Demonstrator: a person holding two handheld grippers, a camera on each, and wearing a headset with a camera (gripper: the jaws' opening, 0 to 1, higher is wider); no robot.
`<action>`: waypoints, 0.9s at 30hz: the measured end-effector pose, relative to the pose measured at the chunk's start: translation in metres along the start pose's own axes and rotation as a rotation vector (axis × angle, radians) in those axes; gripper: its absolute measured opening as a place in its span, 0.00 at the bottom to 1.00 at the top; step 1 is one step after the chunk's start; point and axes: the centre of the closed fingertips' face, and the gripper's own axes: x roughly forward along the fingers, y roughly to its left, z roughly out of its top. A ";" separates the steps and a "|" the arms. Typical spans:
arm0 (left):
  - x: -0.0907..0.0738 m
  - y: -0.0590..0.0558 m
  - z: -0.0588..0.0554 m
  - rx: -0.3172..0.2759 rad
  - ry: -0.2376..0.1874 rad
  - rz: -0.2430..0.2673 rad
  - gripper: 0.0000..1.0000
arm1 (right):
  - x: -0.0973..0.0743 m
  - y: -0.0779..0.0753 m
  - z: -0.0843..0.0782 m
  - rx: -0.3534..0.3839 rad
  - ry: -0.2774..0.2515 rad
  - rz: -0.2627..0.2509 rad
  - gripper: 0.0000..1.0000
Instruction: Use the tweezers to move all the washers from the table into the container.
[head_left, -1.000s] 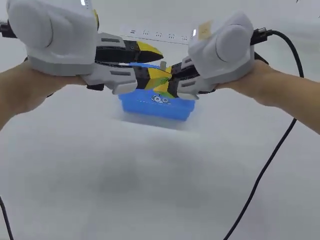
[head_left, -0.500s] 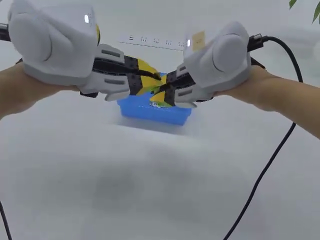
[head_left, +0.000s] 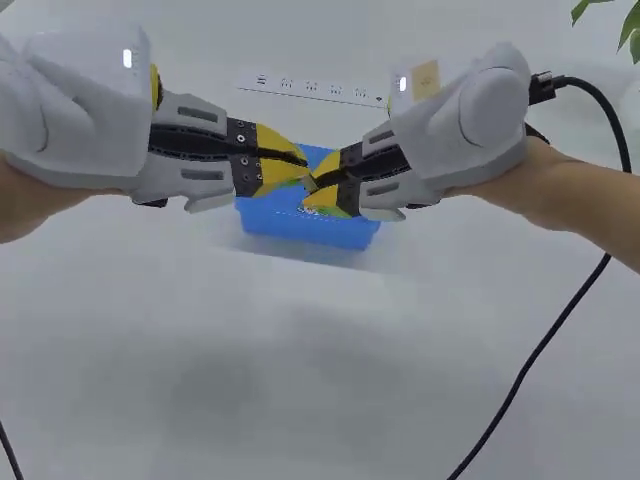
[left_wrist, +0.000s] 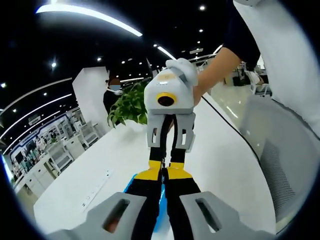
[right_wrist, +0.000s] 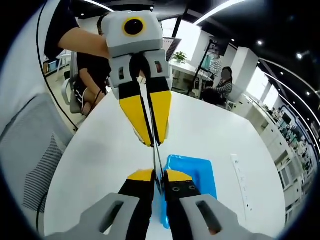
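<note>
Currently both tools are held up above the white worktop (head_left: 300, 390), tip to tip, over the blue container (head_left: 345, 228).

Left tool (head_left: 298, 166): comes in from the left in the head view. Its yellow-tipped jaws are pressed together.

Right tool (head_left: 315, 190): comes in from the right, with its tips meeting the left tool's tips. In the right gripper view its jaws are pinching the tweezers (right_wrist: 156, 162). These show as a thin dark sliver running from its own jaws up to the tips of the left tool. I cannot tell whether the left tool is also gripping that far end.

Container: rests on the worktop directly below and just behind the meeting tips, partly hidden by them in the head view. Something small and pale lies inside it, but it is too blurred to identify as washers.

Other: a white power strip (head_left: 315, 90) lies on the worktop beyond the container. A black cable (head_left: 560, 330) runs from the right tool down across the worktop. Green leaves (head_left: 610, 18) show at the top right corner of the head view.
</note>
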 end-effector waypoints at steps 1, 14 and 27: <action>-0.001 -0.001 -0.002 -0.003 0.002 -0.007 0.05 | 0.000 0.002 0.000 -0.003 0.004 0.002 0.08; -0.007 -0.014 -0.012 -0.102 -0.010 -0.069 0.06 | -0.009 0.018 0.004 0.026 -0.021 0.026 0.08; -0.004 -0.023 -0.029 -0.074 0.087 -0.115 0.08 | -0.008 0.022 0.002 0.030 -0.013 0.044 0.07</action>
